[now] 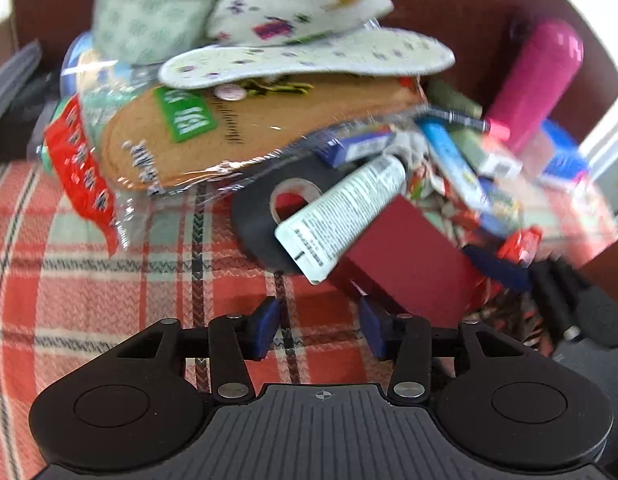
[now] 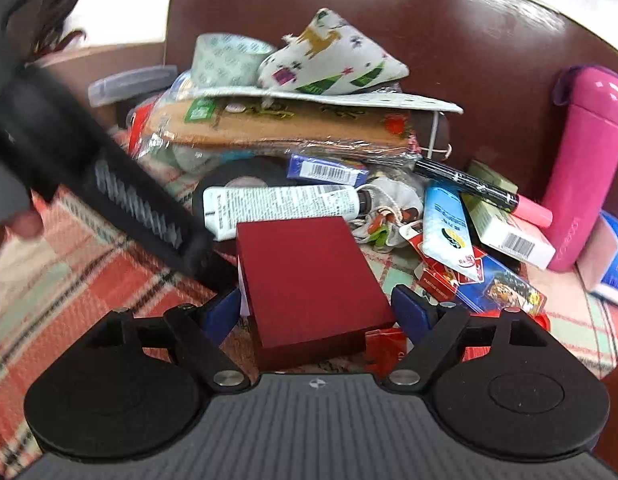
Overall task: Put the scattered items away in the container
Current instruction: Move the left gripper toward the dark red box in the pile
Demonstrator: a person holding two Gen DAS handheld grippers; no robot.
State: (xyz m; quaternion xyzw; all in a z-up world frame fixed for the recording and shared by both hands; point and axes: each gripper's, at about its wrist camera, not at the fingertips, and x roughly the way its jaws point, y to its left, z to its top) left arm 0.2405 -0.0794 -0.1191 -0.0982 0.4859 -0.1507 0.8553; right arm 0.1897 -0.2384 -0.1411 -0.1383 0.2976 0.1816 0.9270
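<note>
A dark red box [image 2: 305, 280] lies between the blue pads [image 2: 409, 310] of my right gripper [image 2: 315, 312], which touch both its sides. The same red box [image 1: 405, 264] shows in the left wrist view, tilted against the pile. My left gripper [image 1: 319, 328] stands open over bare plaid cloth [image 1: 109, 280], just left of the box. Behind the box lie a white tube [image 2: 277, 204], a black tape roll [image 2: 245, 172], packaged insoles [image 2: 277, 128] and a printed cloth pouch [image 2: 333, 60]. My left gripper's black body [image 2: 109, 184] crosses the right wrist view.
A pink bottle [image 2: 585, 160] leans at the right against the brown wooden back [image 2: 469, 40]. Small boxes [image 2: 509, 236], a pink-capped marker [image 2: 469, 180], card packs [image 2: 497, 284] and a tissue pack [image 2: 613, 260] crowd the right. A grey plastic container [image 2: 129, 80] sits at the back left.
</note>
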